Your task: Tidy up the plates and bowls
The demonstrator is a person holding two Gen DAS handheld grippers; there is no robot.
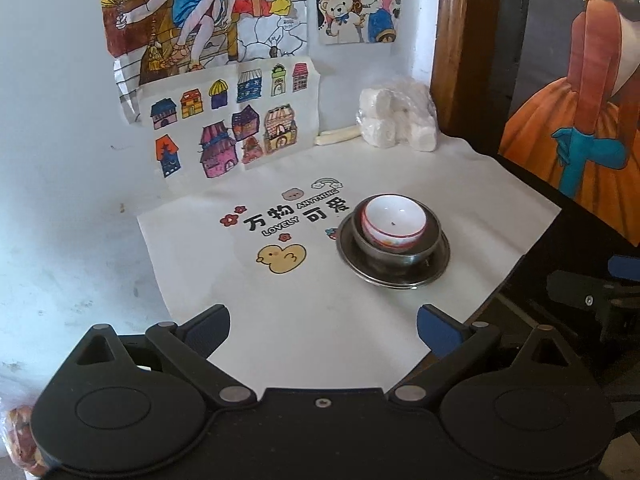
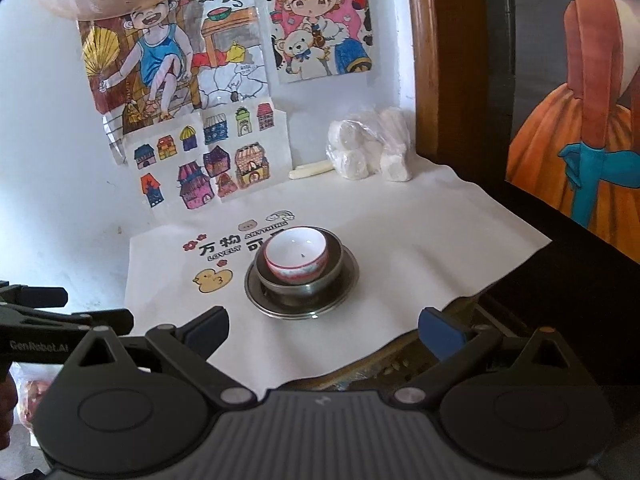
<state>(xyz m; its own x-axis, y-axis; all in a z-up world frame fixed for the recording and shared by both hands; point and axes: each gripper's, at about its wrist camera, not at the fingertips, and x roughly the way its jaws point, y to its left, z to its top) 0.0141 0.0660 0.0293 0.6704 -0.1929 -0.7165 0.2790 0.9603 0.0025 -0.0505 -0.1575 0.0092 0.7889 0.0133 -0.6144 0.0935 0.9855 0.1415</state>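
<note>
A white bowl with a red rim (image 1: 394,220) (image 2: 297,251) sits nested in a dark metal bowl (image 1: 420,246) (image 2: 332,270), which stands on a steel plate (image 1: 400,276) (image 2: 344,296) on the white cloth. My left gripper (image 1: 324,330) is open and empty, held back from the stack, which lies ahead and to its right. My right gripper (image 2: 324,330) is open and empty too, with the stack just ahead between its fingers' line. The left gripper's body (image 2: 44,320) shows at the left edge of the right wrist view.
A white printed cloth (image 1: 304,304) (image 2: 420,248) covers the table, its right edge dropping to dark surroundings. A plastic bag of white rolls (image 1: 396,120) (image 2: 368,152) and a pale stick (image 1: 340,136) lie at the back by the wall. Drawings hang on the wall (image 1: 52,160).
</note>
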